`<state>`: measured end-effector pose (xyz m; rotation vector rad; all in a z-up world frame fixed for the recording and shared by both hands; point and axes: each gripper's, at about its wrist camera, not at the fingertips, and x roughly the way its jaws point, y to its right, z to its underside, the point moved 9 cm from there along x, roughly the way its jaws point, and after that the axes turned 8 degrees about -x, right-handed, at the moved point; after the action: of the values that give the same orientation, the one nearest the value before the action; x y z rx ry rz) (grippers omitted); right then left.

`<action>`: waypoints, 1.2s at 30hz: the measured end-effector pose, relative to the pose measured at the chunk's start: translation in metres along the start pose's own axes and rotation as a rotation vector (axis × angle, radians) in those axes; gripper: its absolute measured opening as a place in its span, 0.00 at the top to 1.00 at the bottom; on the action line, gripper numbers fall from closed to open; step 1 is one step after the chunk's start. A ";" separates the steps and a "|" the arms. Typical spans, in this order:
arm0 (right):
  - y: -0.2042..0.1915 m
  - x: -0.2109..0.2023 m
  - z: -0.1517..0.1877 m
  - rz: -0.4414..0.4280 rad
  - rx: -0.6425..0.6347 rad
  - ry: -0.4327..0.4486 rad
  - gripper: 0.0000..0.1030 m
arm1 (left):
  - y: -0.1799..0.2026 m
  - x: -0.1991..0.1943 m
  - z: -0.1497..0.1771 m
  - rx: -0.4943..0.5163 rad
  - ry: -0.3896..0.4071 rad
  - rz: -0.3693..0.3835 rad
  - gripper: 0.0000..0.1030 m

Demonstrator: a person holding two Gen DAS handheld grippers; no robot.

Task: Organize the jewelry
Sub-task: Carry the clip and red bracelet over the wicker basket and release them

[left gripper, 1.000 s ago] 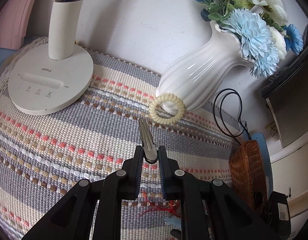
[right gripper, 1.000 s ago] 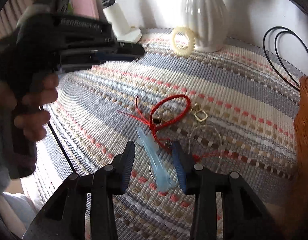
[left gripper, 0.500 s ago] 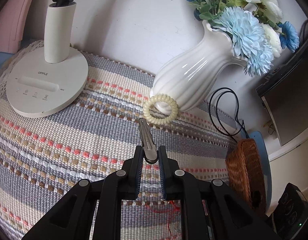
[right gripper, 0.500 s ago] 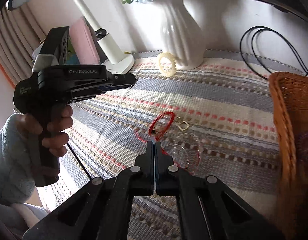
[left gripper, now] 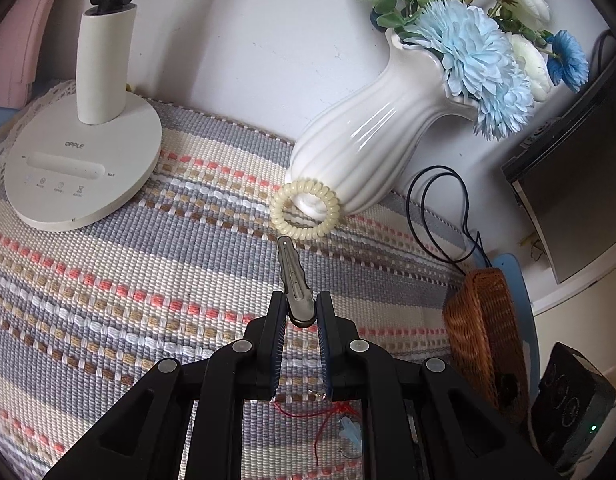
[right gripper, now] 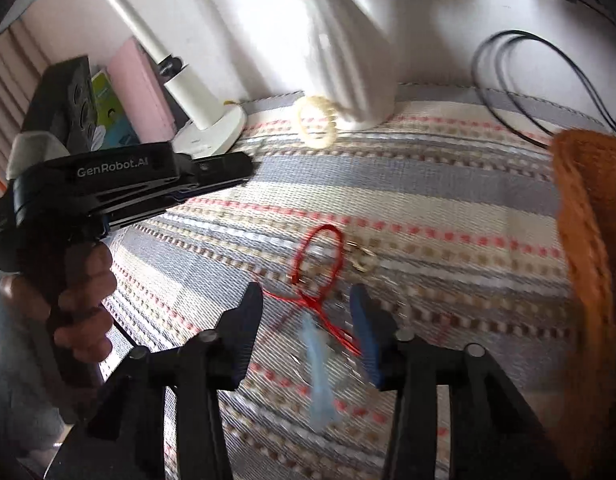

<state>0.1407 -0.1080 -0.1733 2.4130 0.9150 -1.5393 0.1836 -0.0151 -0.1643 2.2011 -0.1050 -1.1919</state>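
Note:
My left gripper (left gripper: 301,304) is shut on the wide end of a grey metal hair clip (left gripper: 294,276), which points toward a cream spiral hair tie (left gripper: 306,214) leaning on the vase. In the right wrist view that left gripper (right gripper: 228,170) hovers over the mat, held by a hand (right gripper: 84,304). My right gripper (right gripper: 306,296) is opening above a small pile. A blurred light-blue clip (right gripper: 320,372) and the tail of a red string bracelet (right gripper: 320,256) lie between its fingers, and the pads touch neither. A gold ring (right gripper: 364,260) lies beside the bracelet.
A striped woven mat (left gripper: 108,280) covers the table. A white ribbed vase (left gripper: 364,160) with blue flowers and a white lamp base (left gripper: 80,168) stand at the back. A wicker basket (left gripper: 484,328) sits at the right edge, with a black cord (left gripper: 440,216) looping behind it.
The right gripper closed over the pile, lifted a little, and now has its jaws apart again with the blue clip below them. The left gripper kept its hold on the metal clip.

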 end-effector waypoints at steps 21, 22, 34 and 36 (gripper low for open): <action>0.017 -0.061 -0.023 0.065 0.072 0.149 0.95 | 0.024 -0.010 -0.002 0.032 0.006 0.044 0.85; 0.020 -0.067 -0.025 0.075 0.086 0.167 0.95 | 0.034 -0.010 -0.001 0.047 0.005 0.057 0.85; 0.103 -0.186 0.005 0.322 0.307 0.355 0.95 | 0.212 0.005 0.057 0.419 -0.086 0.267 0.85; 0.117 -0.197 0.020 0.373 0.351 0.352 0.95 | 0.232 0.015 0.074 0.474 -0.126 0.279 0.85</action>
<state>0.1331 -0.2929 -0.0369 2.9475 0.2114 -1.2440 0.1847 -0.2422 -0.0755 2.3966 -0.7923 -1.2347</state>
